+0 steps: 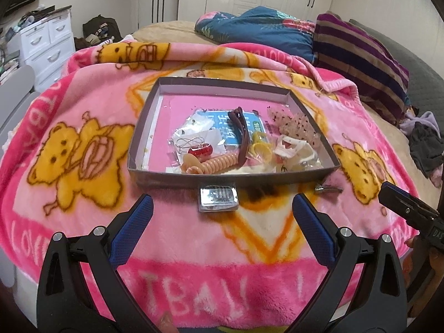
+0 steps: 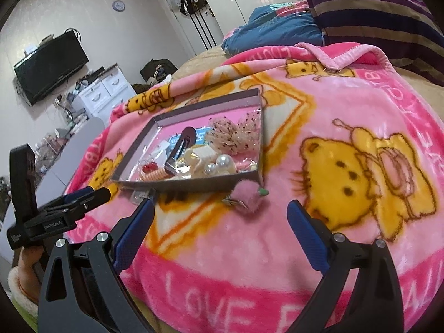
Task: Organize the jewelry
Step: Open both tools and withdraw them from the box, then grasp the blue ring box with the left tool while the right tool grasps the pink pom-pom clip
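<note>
A shallow grey tray (image 1: 144,127) (image 2: 133,149) with a pink floor lies on the pink bear blanket. Inside it are a brown hair clip (image 1: 241,136), a peach spiral hair tie (image 1: 219,162), a red bead piece (image 1: 201,149), a white claw clip (image 1: 291,147), a dotted mesh bow (image 2: 233,133) and pearls (image 2: 216,165). Just outside the near wall lie a small clear case (image 1: 219,195) and a metal clip (image 1: 328,188) with a pink pompom (image 2: 247,197). My left gripper (image 1: 222,208) is open short of the clear case. My right gripper (image 2: 220,217) is open, the pompom clip just ahead of its tips.
The blanket (image 1: 83,97) covers a bed, with a blue quilt (image 1: 255,27) and a striped purple pillow (image 2: 374,14) behind it. White drawers (image 1: 47,44) and a wall TV (image 2: 50,63) stand at the left. The left gripper's body (image 2: 55,211) shows in the right view.
</note>
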Demonstrator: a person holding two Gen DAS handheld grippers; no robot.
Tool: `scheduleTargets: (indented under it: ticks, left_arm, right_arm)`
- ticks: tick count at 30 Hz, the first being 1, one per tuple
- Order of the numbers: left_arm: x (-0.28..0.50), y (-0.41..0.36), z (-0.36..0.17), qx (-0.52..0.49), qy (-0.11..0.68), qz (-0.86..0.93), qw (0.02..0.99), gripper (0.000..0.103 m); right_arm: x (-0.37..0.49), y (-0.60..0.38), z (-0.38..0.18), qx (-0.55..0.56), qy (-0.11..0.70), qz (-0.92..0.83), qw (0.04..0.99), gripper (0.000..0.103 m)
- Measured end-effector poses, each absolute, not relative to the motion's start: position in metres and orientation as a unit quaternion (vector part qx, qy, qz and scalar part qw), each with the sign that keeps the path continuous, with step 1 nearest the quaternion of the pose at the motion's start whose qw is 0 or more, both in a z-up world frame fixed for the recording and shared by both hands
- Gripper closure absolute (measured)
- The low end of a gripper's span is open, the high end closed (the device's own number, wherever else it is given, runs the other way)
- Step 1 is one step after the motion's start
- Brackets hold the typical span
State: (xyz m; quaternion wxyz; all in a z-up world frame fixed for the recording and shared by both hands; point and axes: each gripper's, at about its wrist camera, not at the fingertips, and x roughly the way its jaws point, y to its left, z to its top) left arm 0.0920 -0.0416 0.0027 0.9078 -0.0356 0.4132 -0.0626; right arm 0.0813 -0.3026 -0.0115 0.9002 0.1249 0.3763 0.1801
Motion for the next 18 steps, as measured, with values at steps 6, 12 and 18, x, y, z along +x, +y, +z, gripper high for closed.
scheduleTargets:
  ticks: [6,12,18]
  left_arm:
    - [0.097,-0.043,-0.008,-0.031,0.426,-0.059,0.902,0.009]
    - [0.103,-0.043,-0.025,-0.029,0.445,-0.058,0.893,0.009]
    - [0.114,-0.045,-0.047,-0.03,0.474,-0.057,0.878,0.009]
  right_arm:
    - [0.085,-0.301,-0.023,0.109,0.385,0.173,0.9,0.007]
    - [0.093,-0.299,-0.038,0.097,0.399,0.163,0.897,0.007]
    - [0.11,-0.292,-0.056,0.075,0.409,0.153,0.896,0.007]
